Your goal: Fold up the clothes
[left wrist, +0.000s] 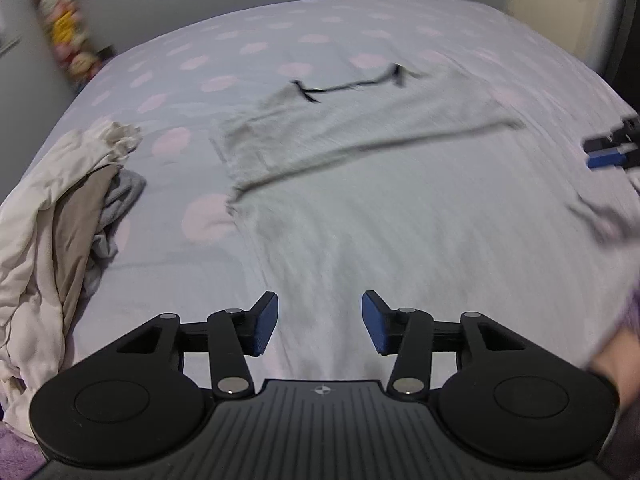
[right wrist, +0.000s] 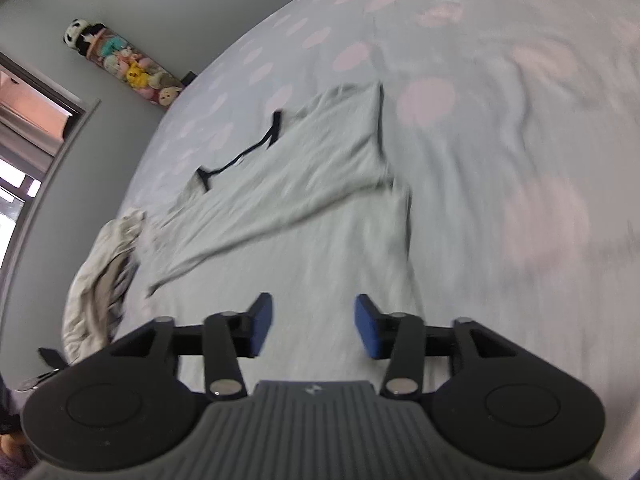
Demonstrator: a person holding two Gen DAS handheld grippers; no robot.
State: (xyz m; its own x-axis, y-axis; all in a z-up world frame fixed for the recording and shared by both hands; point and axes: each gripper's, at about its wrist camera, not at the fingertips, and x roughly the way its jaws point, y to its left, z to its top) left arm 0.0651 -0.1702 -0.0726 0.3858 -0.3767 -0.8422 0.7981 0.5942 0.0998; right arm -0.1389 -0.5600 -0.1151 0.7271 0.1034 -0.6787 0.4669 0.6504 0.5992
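Note:
A pale grey garment (left wrist: 360, 184) with a black neck band (left wrist: 352, 86) lies spread on the bed, its top part folded over the body. My left gripper (left wrist: 319, 322) hovers above its near part, open, with nothing between the blue pads. In the right wrist view the same garment (right wrist: 304, 208) stretches away from my right gripper (right wrist: 314, 326), which is open and empty above the cloth. The right gripper's blue tips (left wrist: 608, 152) also show at the right edge of the left wrist view.
A heap of cream and grey clothes (left wrist: 60, 216) lies on the bed's left side. The bed sheet (right wrist: 520, 120) is light grey with pink spots. A column of plush toys (right wrist: 128, 68) stands by the wall, next to a window (right wrist: 24, 128). A hand (left wrist: 616, 360) shows at right.

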